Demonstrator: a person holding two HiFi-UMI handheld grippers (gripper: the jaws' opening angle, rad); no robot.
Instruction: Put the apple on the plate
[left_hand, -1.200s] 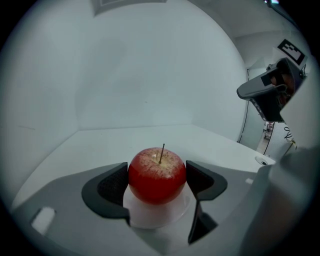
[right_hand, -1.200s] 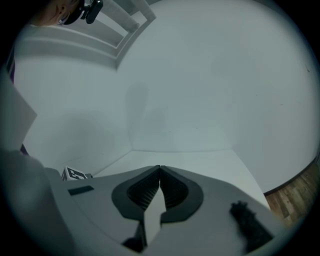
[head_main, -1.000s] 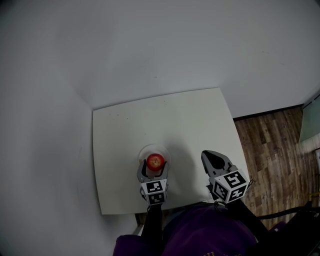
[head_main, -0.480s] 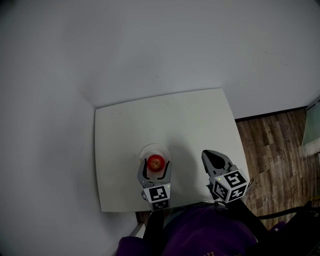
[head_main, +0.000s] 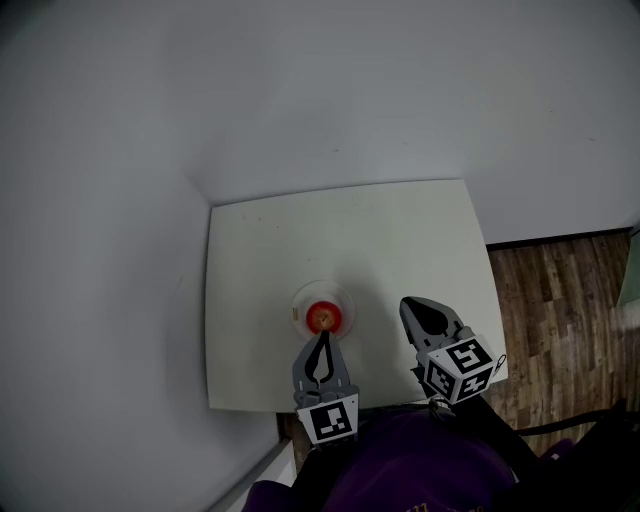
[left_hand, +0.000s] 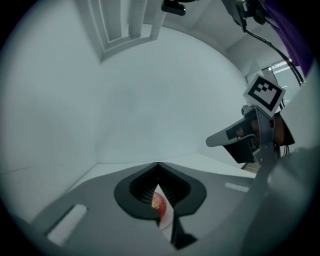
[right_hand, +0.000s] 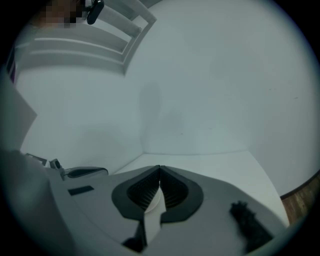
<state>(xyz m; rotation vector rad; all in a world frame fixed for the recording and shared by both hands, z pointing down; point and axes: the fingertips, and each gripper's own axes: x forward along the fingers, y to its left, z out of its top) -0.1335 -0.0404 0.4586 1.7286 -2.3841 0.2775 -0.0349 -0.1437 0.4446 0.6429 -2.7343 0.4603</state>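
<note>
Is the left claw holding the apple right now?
No, the apple sits on the plate, while the left gripper has its jaws together with nothing between them.

Your table (head_main: 400, 240) sits in a corner against the left wall (head_main: 100, 250) and back wall (head_main: 350, 90), so you can only get in from the near edge or the right side over the floor (head_main: 560, 300). The only obstacle on it is the plate (head_main: 299, 300) with the apple (head_main: 322, 317), near the front; the far and right parts are open. The closed left gripper (head_main: 322, 338) blocks the plate's near side, and the closed right gripper (head_main: 410, 304) stands apart to its right.
</note>
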